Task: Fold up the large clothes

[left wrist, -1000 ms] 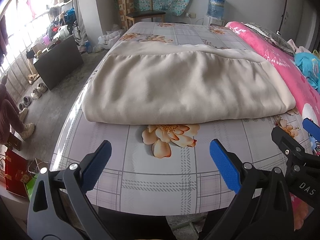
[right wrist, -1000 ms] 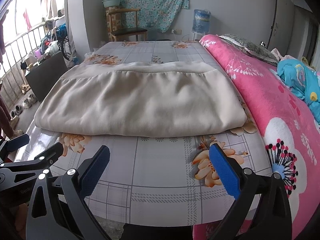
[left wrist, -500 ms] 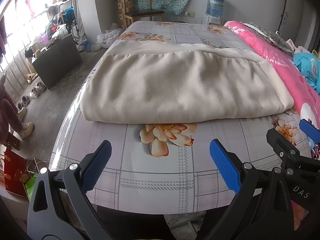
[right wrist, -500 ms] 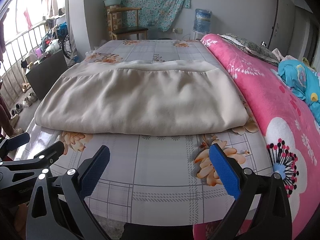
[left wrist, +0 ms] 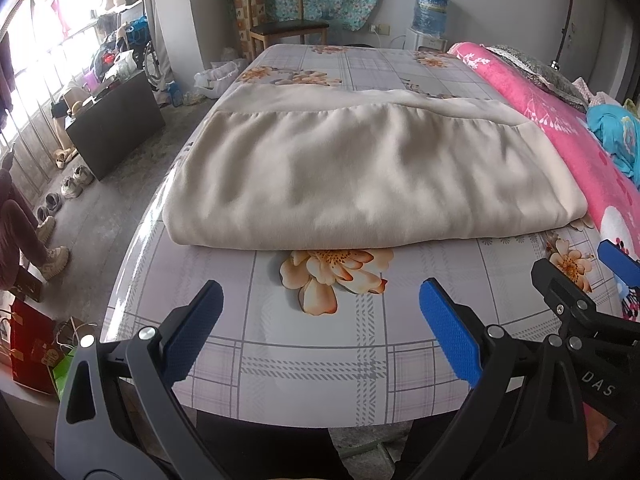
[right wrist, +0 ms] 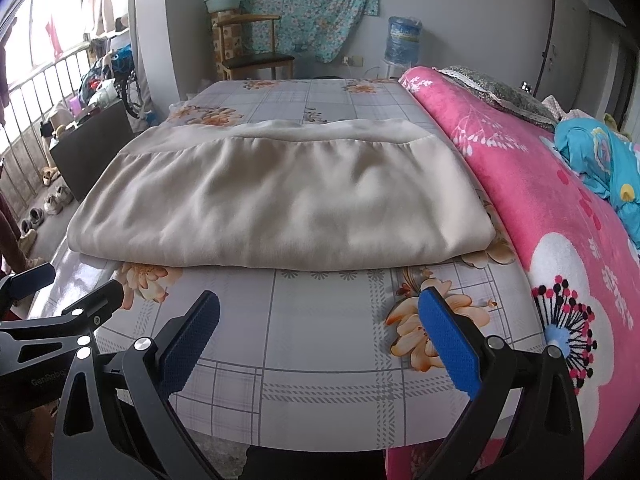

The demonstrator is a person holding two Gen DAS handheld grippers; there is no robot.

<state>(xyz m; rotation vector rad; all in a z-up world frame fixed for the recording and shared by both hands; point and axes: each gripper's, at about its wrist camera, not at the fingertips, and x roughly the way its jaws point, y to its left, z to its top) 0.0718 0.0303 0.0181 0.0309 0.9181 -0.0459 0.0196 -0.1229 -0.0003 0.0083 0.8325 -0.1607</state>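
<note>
Beige folded cloth (left wrist: 372,176) lies at twelve o'clock on the bed (left wrist: 320,360) (floral plaid sheet), beyond the left gripper (left wrist: 320,316), jaws spread, empty. Right wrist view: right gripper (right wrist: 318,320) likewise gapes empty; cloth (right wrist: 280,200) at twelve, pink blanket (right wrist: 560,240) at three.

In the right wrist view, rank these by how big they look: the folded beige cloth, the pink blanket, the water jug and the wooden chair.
Largest to smallest as they appear:
1. folded beige cloth and pink blanket: too close to rank, and the blanket runs out of frame.
2. wooden chair
3. water jug
The chair and jug stand far back, so they look smaller than they are.
</note>
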